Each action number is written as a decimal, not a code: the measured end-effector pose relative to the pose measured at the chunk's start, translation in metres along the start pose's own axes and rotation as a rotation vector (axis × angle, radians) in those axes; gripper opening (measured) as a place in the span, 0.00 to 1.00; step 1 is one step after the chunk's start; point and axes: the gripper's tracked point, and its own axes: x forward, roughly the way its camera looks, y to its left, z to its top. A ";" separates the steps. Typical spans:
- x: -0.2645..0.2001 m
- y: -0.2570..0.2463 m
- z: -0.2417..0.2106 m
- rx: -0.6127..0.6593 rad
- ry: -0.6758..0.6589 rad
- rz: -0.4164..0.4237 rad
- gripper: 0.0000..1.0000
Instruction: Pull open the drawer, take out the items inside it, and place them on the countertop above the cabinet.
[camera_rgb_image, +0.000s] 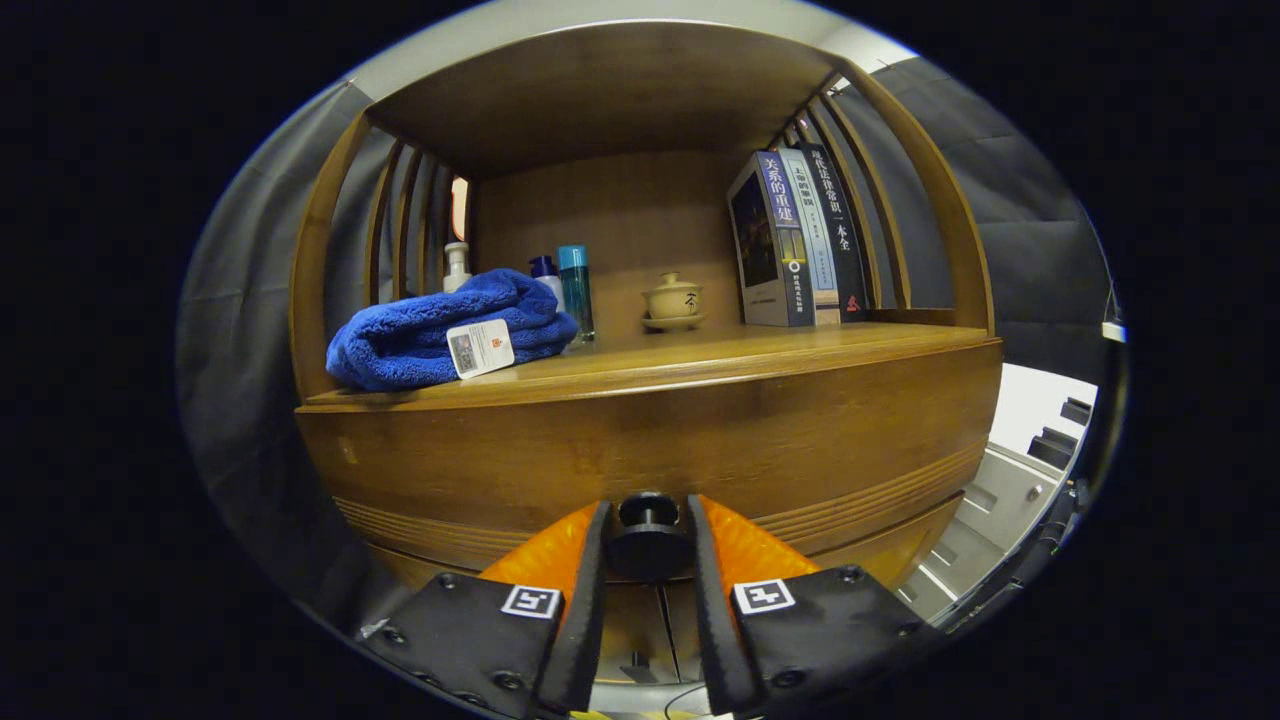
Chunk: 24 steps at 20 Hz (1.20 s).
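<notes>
A wooden cabinet fills the view, with its drawer front (650, 440) straight ahead of me. A round black knob (648, 535) sticks out of the drawer front. My gripper (648, 525) has its two orange fingers on either side of that knob, and both pads press against it. The countertop (720, 355) runs just above the drawer. On it lies a folded blue towel (450, 335) with a white tag, at the left. The drawer's inside is hidden.
Behind the towel stand a white bottle (457, 265) and a blue bottle (576, 290). A small lidded cup (672, 300) sits mid-shelf, and upright books (800, 240) stand at the right. A wooden shelf roof overhangs the countertop. Grey metal framing (1010, 500) lies to the right.
</notes>
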 end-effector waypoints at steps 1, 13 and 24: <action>0.003 0.001 0.000 -0.003 -0.004 0.001 0.43; -0.053 0.000 -0.008 -0.030 0.038 0.033 0.39; -0.118 0.001 -0.015 -0.018 0.038 0.054 0.39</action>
